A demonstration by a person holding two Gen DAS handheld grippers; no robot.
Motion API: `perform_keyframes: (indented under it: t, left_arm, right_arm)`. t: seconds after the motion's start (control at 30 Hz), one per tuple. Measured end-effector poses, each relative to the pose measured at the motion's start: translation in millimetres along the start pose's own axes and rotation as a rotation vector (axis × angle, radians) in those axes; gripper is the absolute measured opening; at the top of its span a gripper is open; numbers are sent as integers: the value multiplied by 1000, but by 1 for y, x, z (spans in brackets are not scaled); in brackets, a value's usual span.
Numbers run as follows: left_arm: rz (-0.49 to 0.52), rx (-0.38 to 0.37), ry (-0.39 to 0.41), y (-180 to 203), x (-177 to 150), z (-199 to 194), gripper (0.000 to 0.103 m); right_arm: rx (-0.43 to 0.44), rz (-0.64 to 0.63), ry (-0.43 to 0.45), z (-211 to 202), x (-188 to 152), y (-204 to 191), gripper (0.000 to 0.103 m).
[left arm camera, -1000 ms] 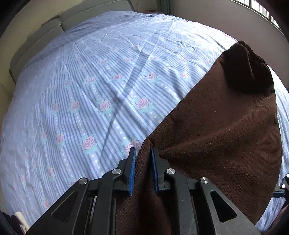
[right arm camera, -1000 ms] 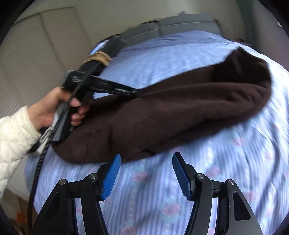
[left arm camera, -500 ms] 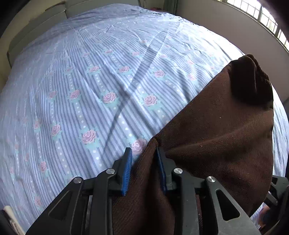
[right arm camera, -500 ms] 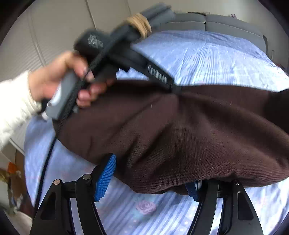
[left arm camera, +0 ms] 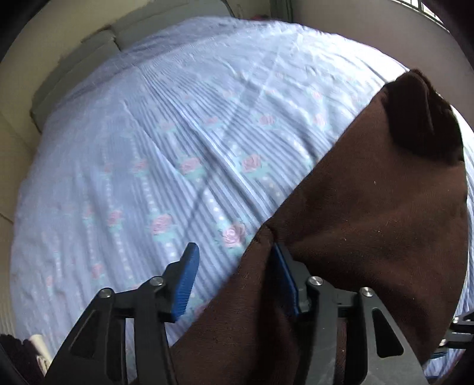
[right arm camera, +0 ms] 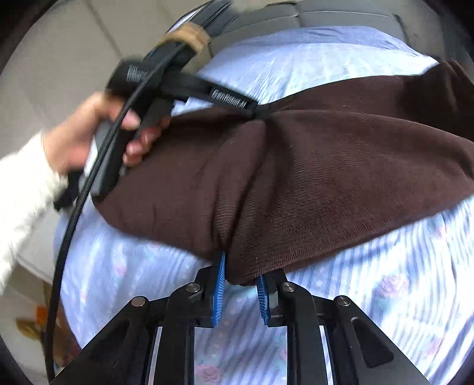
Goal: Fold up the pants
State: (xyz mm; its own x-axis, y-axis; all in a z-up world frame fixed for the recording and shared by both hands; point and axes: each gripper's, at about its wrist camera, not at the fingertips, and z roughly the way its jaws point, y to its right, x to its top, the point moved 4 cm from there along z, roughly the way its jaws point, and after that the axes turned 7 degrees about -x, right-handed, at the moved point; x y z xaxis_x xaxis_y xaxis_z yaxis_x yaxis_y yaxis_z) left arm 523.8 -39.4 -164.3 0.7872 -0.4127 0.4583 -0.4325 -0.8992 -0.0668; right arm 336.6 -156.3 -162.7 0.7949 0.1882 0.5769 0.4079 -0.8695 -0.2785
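A: Where are the brown pants (right arm camera: 311,177)?

B: Spread across the blue striped bedsheet (left arm camera: 177,148) with its pink roses, folded over, one rounded end lying toward the grey headboard (right arm camera: 326,14).

A: And the left gripper (left arm camera: 234,263)?

B: Its jaws are opening. The pants' edge still lies against the right-hand pad, but the other pad stands clear over bare bedsheet, so nothing is pinched. A hand (right arm camera: 89,139) in a white sleeve holds its grip beside the pants, cable trailing down.

A: The right gripper (right arm camera: 240,281)?

B: Narrow and closing on the pants' near edge over the bedsheet; the cloth bunches between the blue pads, gripped.
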Motion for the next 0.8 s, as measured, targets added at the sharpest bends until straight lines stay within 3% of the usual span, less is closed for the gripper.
perform_keyframes:
  t: [0.07,0.1,0.17,0.33,0.47,0.53,0.63,0.8]
  left_arm:
    - [15,34,44,3,-4,-22,52]
    - [14,36,84,4,-7,-35,54]
    - [-31,-15,209,10,-21,-71,70]
    - [-72,-89,336,40,-58,-109,70]
    - [-156,-117,366,64,-75,-95,69]
    - [-173,-133,365,73,-80,-89,63]
    - [-194,-160,348,85,-81,-74,60]
    - [-215,-190,295,93,-86,-57,58]
  right_arm:
    - [-88,10,24,-22,1,1,56]
    - [-138,1,59,-33,2,1,59]
    - [-235,-45,174,-66,8,6,66]
    - [-432,2,376,-127,35,53,88]
    - [-525,127,448,-145,74,113,90]
    - [-552,185,450,-141,94,143,90]
    - [-562,267,410,-116,119,179,90]
    - [-541,240,321,-69,144,201,90]
